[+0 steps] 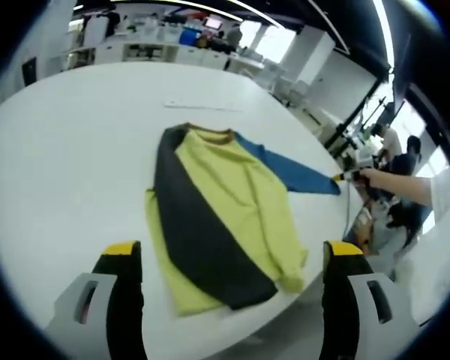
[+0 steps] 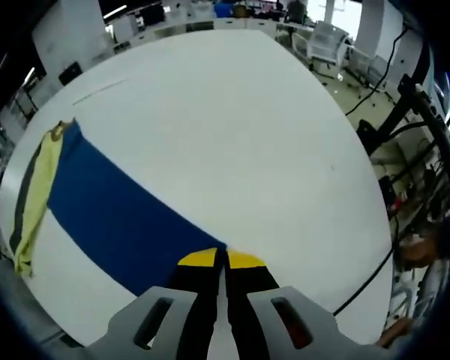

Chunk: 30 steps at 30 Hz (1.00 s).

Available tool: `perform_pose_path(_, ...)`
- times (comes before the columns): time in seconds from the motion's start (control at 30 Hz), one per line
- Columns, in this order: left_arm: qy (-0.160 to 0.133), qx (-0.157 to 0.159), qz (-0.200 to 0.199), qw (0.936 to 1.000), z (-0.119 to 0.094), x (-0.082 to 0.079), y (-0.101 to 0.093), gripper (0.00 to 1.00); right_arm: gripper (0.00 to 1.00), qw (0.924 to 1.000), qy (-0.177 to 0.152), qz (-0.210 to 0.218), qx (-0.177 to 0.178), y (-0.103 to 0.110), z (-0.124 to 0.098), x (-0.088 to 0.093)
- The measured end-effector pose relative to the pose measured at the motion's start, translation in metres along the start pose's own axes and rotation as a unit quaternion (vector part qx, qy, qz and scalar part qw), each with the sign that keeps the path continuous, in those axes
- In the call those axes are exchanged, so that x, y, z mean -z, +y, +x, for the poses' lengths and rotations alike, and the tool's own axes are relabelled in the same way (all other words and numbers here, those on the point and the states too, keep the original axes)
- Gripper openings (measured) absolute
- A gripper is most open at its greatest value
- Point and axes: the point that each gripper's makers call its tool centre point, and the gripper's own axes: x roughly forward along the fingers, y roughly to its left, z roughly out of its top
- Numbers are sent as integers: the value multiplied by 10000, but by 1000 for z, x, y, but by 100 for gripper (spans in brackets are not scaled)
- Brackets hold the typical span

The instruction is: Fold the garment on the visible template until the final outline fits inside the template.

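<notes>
Pinching the cuff end of the blue sleeve (image 2: 127, 225), the right gripper (image 2: 220, 259) has its jaws closed tight on the cloth, stretching that sleeve out flat from the garment (image 1: 221, 225), which lies on the white table (image 1: 75, 150) w/ a dark sleeve folded diagonally across its yellow-green body. Left gripper (image 1: 232, 259) hangs over the near hem, jaws wide apart, holding nothing. Looks like light, limp knit — likely to sag & drag, so best taken at cuff, hem corner or shoulder seam & kept low when folding.
</notes>
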Motion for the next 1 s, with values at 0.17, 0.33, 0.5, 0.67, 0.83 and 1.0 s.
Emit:
perform_pose_path(0.17, -17, 34, 12, 10000, -1, 1, -3, 96, 3, 10000, 42, 16, -25, 4, -6, 8)
perform_pose_path(0.33, -31, 45, 18, 10000, -5, 3, -3, 96, 3, 10000, 80, -4, -32, 7, -9, 13)
perform_pose_path(0.5, -43, 39, 29, 10000, -10, 6, -3, 96, 3, 10000, 92, -23, -22, 8, -13, 16)
perform_pose_path(0.67, -69, 50, 33, 10000, -12, 7, -3, 96, 4, 9999, 32, -112, -71, 10, -16, 18)
perform_pose_path(0.83, -89, 73, 40, 9999, -14, 8, -5, 96, 5, 9999, -29, -133, -69, 9, -19, 18)
perform_pose_path(1.0, -108, 92, 48, 9999, -15, 7, -6, 96, 9, 9998, -76, -183, -76, 9, -26, 18)
